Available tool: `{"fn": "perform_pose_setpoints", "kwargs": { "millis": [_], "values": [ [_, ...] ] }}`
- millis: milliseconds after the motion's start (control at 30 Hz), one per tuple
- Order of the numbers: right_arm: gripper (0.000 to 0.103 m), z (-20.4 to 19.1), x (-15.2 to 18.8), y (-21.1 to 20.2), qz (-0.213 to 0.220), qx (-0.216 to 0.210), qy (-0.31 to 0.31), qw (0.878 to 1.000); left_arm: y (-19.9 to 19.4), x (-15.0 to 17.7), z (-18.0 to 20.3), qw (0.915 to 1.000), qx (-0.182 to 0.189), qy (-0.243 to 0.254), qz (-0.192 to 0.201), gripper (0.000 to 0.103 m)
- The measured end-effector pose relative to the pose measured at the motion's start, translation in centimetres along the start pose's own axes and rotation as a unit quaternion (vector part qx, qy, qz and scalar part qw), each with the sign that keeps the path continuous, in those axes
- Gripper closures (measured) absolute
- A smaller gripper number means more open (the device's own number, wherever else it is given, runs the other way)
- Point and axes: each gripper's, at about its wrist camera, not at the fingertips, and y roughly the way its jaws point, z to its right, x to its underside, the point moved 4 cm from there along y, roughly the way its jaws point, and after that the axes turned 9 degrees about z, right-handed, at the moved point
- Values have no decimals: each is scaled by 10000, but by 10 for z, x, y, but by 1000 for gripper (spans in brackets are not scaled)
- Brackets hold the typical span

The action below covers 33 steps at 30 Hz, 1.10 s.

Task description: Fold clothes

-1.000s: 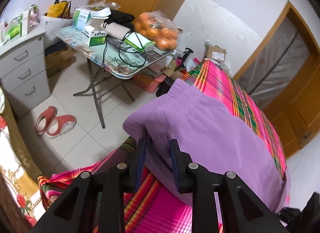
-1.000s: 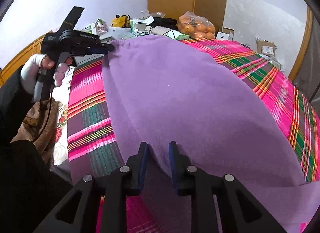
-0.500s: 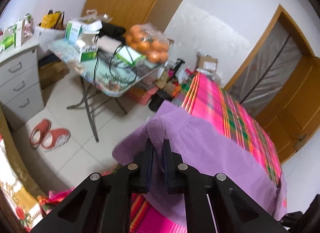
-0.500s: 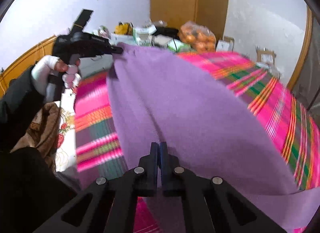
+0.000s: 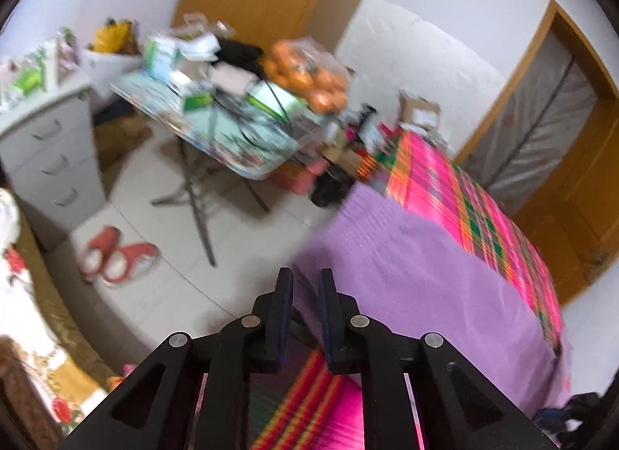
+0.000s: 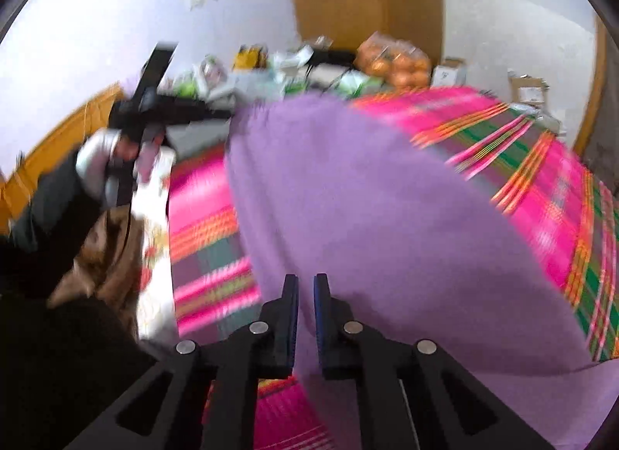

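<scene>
A purple garment (image 6: 367, 218) lies spread over the bed's pink plaid cover (image 6: 541, 187), one side lifted off the cover and held taut between two handheld grippers. The left gripper (image 5: 305, 287) has its jaws drawn close on the garment's corner nearest the folding table (image 5: 232, 140), cloth visibly between them; the right gripper (image 6: 305, 295) pinches the same edge nearer the onlooker, jaws nearly together on the cloth. Both views are blurred, so the depth of each bite cannot be judged. Assessment: the edge appears raised for carrying across in a fold. To do it well, both corners should travel level and in step, keeping the edge straight so the layer lands flat without a diagonal wrinkle. The far side of the cover is bare and offers ample landing room. On the left side the bed edge drops to tiled floor (image 5: 154, 295) (slippers (image 5: 116, 256) lie there), and the cluttered table stands near; the left gripper's swing should stay over the bed.
</scene>
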Motion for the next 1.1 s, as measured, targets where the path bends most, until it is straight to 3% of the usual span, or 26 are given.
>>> {"fn": "perform_pose_setpoints", "kwargs": {
  "millis": [100,267,433,633,767,867,1100],
  "values": [
    [88,27,-22,-5,264,302,306,9987,-13,-11,5,9997,-88,43,230,89],
    [86,67,-65,5,591,574,588,9949,2,4,54,9971,486,576,-38,89],
    [79,104,-87,52,281,341,817,9957,25,35,84,9918,780,889,-494,89],
    [76,104,-65,98,-617,-152,612,9961,42,54,93,9888,799,1028,-728,89],
    [76,80,-49,95,-755,-414,282,9959,46,58,91,9885,829,1052,-696,89],
    [70,67,-42,89,-798,-519,177,9953,43,59,91,9883,840,1086,-661,89],
    [69,75,-45,78,-863,-971,819,9881,46,58,88,9890,899,987,-632,89]
  ]
}}
